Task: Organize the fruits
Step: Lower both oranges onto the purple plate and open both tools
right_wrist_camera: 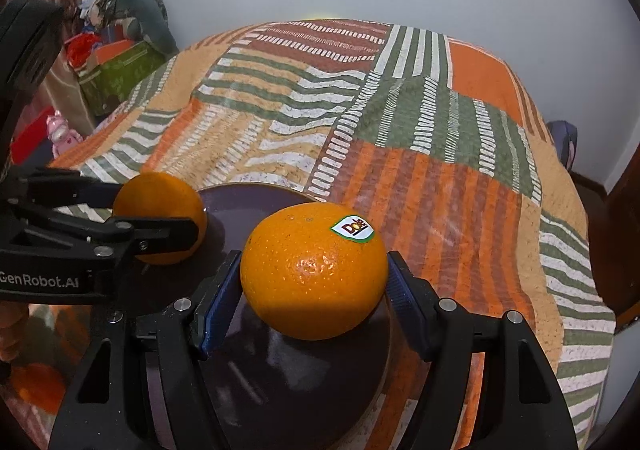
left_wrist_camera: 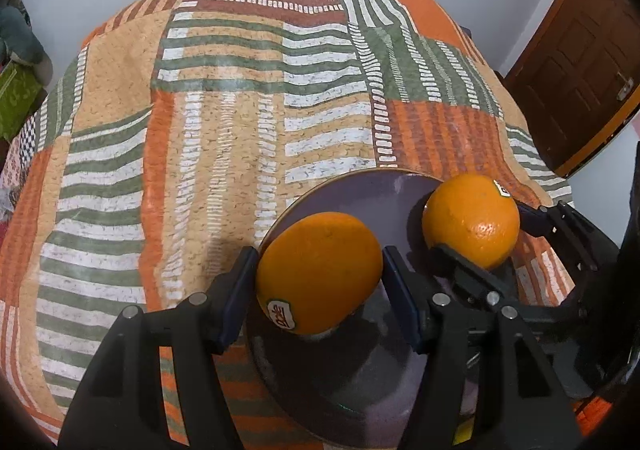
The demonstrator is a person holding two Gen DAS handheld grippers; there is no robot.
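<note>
Two oranges with Dole stickers are over a dark purple plate (left_wrist_camera: 348,189) on a patterned bedspread. In the left wrist view my left gripper (left_wrist_camera: 320,274) is shut on one orange (left_wrist_camera: 320,270), its blue pads touching both sides. The other orange (left_wrist_camera: 472,221) sits to its right, held by my right gripper (left_wrist_camera: 476,238). In the right wrist view my right gripper (right_wrist_camera: 314,282) is shut on that orange (right_wrist_camera: 314,270) above the plate (right_wrist_camera: 256,201). My left gripper (right_wrist_camera: 160,223) comes in from the left, shut on its orange (right_wrist_camera: 160,209).
The orange, green and white striped bedspread (left_wrist_camera: 240,109) covers the whole surface. A wooden door (left_wrist_camera: 580,61) stands at the right. A green box (right_wrist_camera: 116,73) and clutter lie at the far left by the wall. Another orange object (right_wrist_camera: 36,386) shows at the lower left.
</note>
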